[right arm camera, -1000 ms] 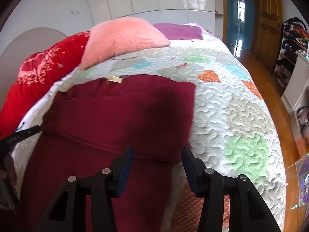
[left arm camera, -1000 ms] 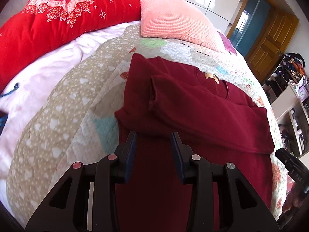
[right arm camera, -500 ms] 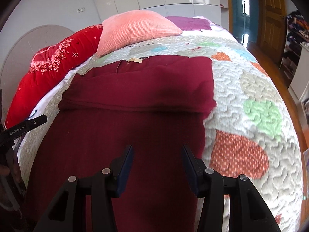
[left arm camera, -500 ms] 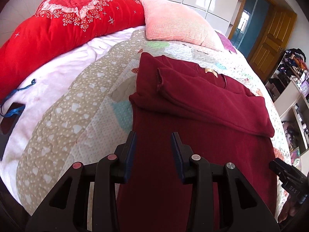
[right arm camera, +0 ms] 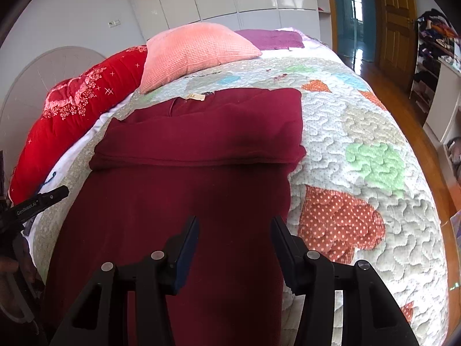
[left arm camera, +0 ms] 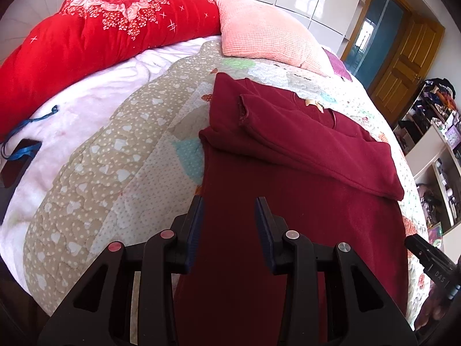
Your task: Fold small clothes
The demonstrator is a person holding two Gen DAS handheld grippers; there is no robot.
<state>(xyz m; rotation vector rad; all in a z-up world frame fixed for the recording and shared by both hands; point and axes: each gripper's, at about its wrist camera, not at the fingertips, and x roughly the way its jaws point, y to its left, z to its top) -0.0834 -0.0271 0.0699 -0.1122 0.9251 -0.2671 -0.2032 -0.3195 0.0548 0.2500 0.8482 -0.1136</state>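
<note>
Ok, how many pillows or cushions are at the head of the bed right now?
2: a red floral cushion at the far left, and a pink pillow just right of it, beyond the maroon sweater. Others may be out of view.

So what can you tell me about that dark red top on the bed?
The dark red top is a soft, fleecy-looking long-sleeved garment lying flat on the patchwork quilt. Both sleeves are folded across the chest into a thick band, one cuff showing at its edge. A small tan label sits at the neckline, near the pink pillow. The lower body stretches toward the cameras, unfolded. Neither open tool grips it.
</note>
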